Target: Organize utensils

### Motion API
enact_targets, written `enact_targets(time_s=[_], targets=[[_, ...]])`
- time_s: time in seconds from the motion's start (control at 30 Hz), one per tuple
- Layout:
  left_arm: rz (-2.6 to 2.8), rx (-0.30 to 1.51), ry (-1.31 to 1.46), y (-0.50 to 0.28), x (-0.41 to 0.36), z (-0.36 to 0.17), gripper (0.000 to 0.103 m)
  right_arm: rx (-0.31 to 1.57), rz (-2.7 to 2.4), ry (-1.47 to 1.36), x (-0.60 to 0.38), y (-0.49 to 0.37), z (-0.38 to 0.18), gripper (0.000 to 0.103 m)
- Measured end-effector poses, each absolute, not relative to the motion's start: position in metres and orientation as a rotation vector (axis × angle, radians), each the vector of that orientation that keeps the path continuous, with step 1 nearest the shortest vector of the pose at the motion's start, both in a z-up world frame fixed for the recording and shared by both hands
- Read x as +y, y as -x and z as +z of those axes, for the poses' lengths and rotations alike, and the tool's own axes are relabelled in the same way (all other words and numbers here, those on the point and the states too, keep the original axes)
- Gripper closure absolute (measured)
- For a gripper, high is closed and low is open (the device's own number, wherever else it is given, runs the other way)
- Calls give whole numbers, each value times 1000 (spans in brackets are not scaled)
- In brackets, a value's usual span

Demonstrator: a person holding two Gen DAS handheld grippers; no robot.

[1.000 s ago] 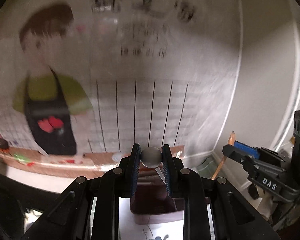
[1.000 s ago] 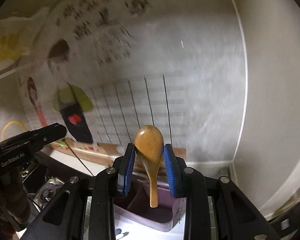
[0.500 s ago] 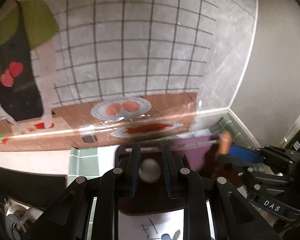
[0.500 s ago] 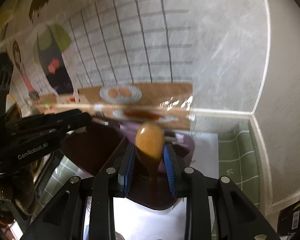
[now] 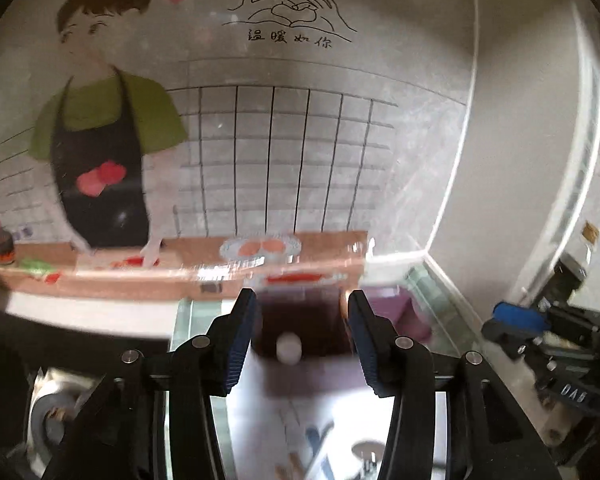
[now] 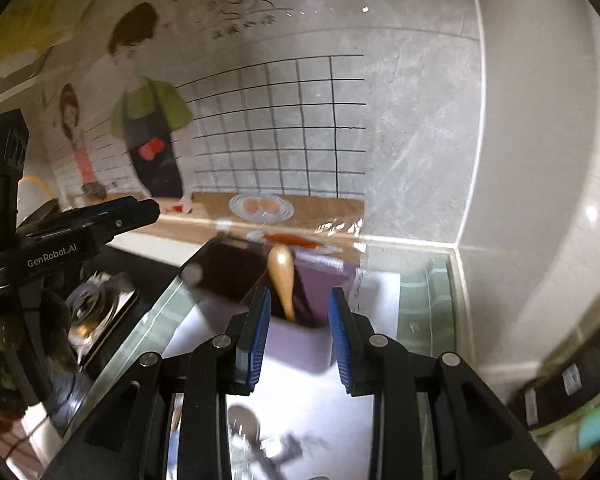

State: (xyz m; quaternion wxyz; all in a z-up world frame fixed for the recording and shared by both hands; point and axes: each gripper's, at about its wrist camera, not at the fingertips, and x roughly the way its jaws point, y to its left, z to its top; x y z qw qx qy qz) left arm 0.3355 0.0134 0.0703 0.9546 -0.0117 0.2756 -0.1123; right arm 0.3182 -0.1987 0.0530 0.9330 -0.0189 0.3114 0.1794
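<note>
My left gripper (image 5: 302,304) has its jaws opening wide, and nothing is pressed between the pads. Beyond them stands a dark brown container (image 5: 300,320), with the pale round end of a metal spoon (image 5: 288,350) inside it. My right gripper (image 6: 299,300) is open over a purple container (image 6: 320,280). A wooden spoon (image 6: 282,276) leans in that container, bowl up, clear of both pads. The brown container (image 6: 228,276) stands just left of the purple one (image 5: 392,312). Each gripper also shows at the edge of the other's view: the left gripper (image 6: 132,210) and the right gripper (image 5: 516,316).
Both containers sit on a white mat (image 6: 380,300) on a glass top, close to a wall with a cartoon cook decal (image 5: 100,140). A stove burner (image 6: 88,304) lies to the left. Blurred utensils (image 6: 260,444) rest on the mat below my fingers. The wall corner is on the right.
The left jaws spread apart and the metal spoon dropped from them into the brown container. The wooden spoon left the right pads and now stands in the purple container. Both views tilted back up.
</note>
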Motion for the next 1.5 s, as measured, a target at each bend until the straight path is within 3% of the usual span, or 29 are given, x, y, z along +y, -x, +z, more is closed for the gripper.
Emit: enact_targets(time_s=[0.3, 0.7, 1.5], targets=[[-244, 676, 13, -249, 17, 13, 54, 718, 474, 63, -220, -242, 29, 75], [-266, 858, 46, -192, 13, -55, 54, 962, 474, 116, -239, -222, -54, 75], [-246, 909, 91, -214, 55, -62, 54, 1017, 585, 331, -131, -318, -98, 74]])
